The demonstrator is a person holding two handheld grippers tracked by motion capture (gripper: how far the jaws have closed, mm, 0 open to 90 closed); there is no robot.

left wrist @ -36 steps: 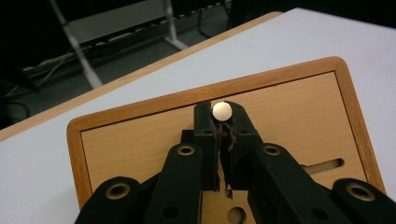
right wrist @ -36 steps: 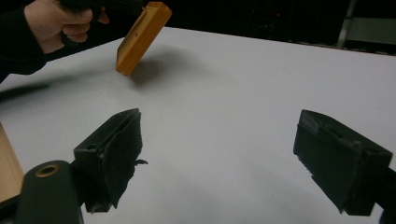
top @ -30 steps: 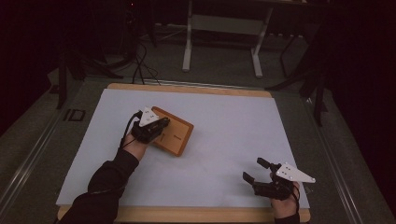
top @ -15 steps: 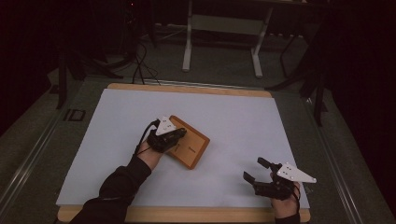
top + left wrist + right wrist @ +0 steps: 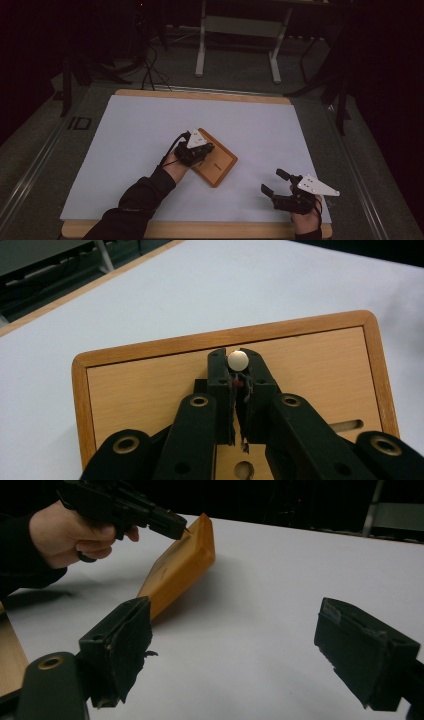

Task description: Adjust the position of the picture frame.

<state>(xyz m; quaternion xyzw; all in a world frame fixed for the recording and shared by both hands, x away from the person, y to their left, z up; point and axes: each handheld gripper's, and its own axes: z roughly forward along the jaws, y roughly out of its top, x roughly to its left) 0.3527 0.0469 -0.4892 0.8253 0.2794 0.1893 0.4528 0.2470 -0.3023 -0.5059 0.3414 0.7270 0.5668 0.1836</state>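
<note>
The wooden box (image 5: 216, 162) sits just below the middle of the white sheet (image 5: 125, 130), and the left gripper (image 5: 238, 362) has its jaws pinched tight on the small pale knob (image 5: 238, 360) of the lid. It looks rigid, light and smooth enough to skate on the sheet. That tiny round knob looks like a slippery hold; the framed rim would likely be surer. At five o'clock, well apart, the right gripper (image 5: 275, 183) hovers wide open, holding nothing. Nothing stands in between.
</note>
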